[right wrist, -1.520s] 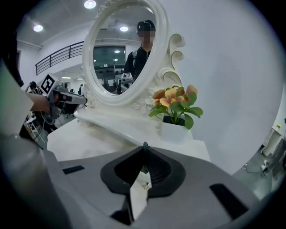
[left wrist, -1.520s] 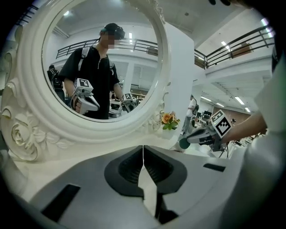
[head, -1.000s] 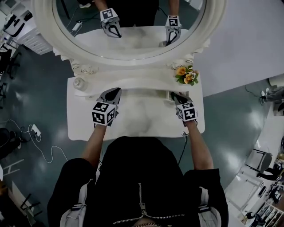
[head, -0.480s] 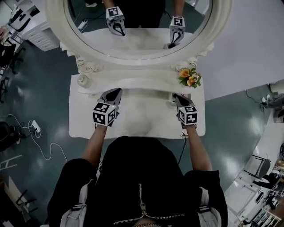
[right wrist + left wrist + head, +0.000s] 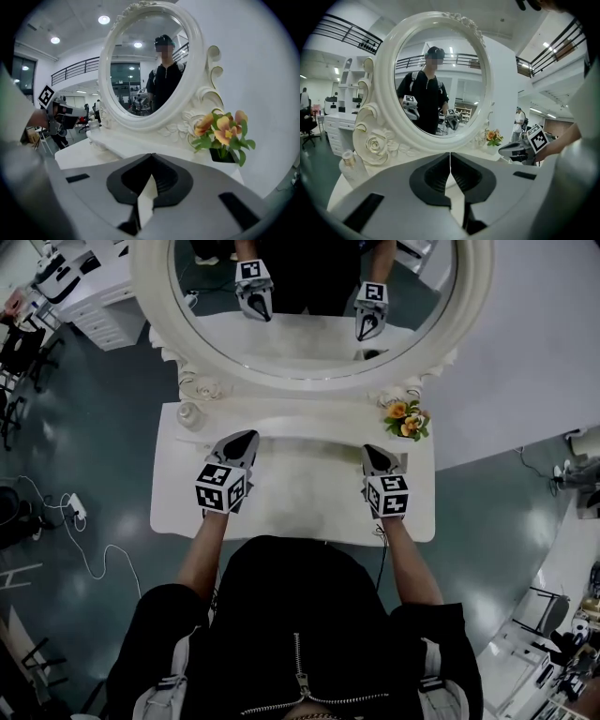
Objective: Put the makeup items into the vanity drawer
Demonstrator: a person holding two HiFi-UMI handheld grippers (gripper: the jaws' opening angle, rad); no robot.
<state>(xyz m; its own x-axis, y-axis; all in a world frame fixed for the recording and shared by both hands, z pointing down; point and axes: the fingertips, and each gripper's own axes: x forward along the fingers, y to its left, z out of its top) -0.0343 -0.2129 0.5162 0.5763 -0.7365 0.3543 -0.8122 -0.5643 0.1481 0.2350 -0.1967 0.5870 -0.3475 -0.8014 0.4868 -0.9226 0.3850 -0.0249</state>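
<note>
Nearest is the person's black zip jacket (image 5: 300, 615), matt cloth with a metal zipper down the front. Bare forearms reach forward from it over the vanity.

The left gripper (image 5: 247, 437) is smooth grey plastic with dark ribbed pads. Its jaws are pressed together tip to tip with nothing between them. The right gripper (image 5: 373, 454) is built the same. Its jaws have just been closing and now meet, also with nothing between them. Both hang above the vanity top (image 5: 300, 498), a glossy white slab with rounded corners, and they are well apart from each other.

At the far left end of the top stands a small clear bottle (image 5: 188, 413), round and upright, just beside the carved foot of the mirror. It is the only makeup item to be seen, and it is well apart from both grippers. No view shows the drawer clearly.

At the far right end are orange and yellow flowers (image 5: 405, 418) with green leaves, standing in a small dark pot (image 5: 220, 154).

Behind them rises the oval mirror (image 5: 309, 382). Its thick white frame is moulded with roses and scrolls, and the glass reflects the person and both grippers.

Around the vanity lies a shiny dark teal floor (image 5: 94, 456).
</note>
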